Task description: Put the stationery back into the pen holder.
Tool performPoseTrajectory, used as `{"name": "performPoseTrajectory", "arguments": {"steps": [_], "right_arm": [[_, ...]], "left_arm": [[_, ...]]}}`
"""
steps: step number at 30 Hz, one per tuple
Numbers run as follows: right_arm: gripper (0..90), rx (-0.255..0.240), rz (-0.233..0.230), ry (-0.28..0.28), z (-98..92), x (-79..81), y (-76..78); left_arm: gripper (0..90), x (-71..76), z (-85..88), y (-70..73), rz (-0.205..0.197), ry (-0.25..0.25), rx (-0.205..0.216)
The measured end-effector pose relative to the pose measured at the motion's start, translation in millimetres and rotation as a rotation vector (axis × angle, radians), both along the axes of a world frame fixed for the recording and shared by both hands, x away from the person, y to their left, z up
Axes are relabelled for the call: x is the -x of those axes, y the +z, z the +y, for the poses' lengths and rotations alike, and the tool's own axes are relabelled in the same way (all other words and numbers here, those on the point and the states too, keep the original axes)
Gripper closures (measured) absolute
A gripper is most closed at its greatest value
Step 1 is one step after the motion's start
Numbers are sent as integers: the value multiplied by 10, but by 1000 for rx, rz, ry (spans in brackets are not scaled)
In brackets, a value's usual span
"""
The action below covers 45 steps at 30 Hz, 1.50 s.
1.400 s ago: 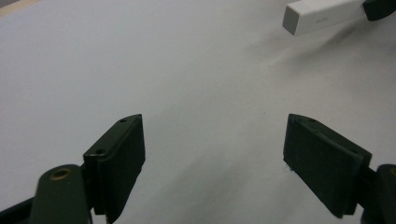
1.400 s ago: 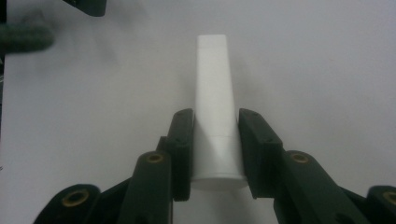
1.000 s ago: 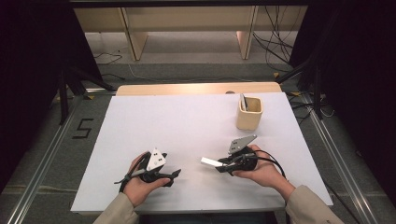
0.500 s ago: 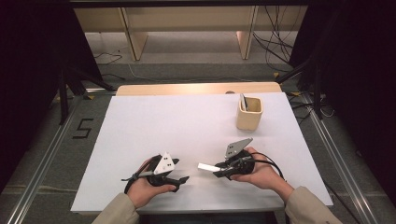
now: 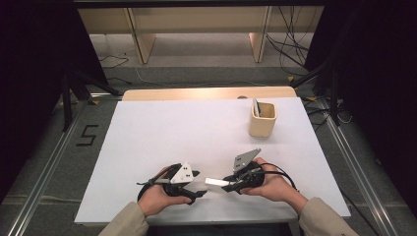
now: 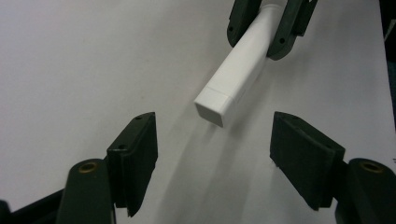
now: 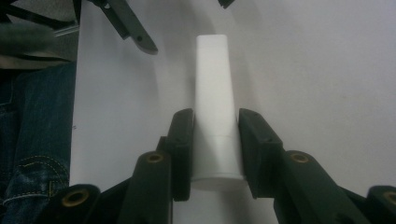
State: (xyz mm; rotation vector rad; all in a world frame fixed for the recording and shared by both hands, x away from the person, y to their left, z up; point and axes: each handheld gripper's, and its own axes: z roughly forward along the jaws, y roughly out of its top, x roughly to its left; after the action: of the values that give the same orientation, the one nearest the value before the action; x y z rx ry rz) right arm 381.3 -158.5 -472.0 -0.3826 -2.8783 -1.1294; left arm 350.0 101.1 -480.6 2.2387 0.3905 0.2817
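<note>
White tube (image 7: 212,98) in right gripper (image 7: 215,140) — left gripper (image 6: 212,149) apart

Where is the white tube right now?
In the high view the white tube is near the table's front edge, clamped in the right claw, its free end pointing toward the left claw.

Stood on the table (image 5: 147,147) at far right: a cup (image 5: 262,120), with a flat piece (image 5: 256,107) inside. Lay near the front edge: left gripper (image 5: 199,184) left, right gripper (image 5: 227,184) right. Stretched between them: a tube (image 5: 214,182).
</note>
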Motion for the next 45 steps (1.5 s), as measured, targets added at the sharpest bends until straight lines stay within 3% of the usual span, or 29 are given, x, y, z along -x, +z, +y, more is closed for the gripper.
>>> {"name": "performPoseTrajectory", "arguments": {"steps": [8,21,32,45], "right_arm": [[675,1,-2,30,48,24,-8],[675,-1,-4,58,89,57,8],[674,-4,-17,88,116,74,17],[663,28,-52,141,130,91,26]], "left_arm": [[377,-41,-84,7,-2,-97,-34],[487,-79,-195,-43,-21,-199,-89],[609,-82,-227,-40,-13,-228,-105],[689,-53,-284,-5,-7,-286,-183]]}}
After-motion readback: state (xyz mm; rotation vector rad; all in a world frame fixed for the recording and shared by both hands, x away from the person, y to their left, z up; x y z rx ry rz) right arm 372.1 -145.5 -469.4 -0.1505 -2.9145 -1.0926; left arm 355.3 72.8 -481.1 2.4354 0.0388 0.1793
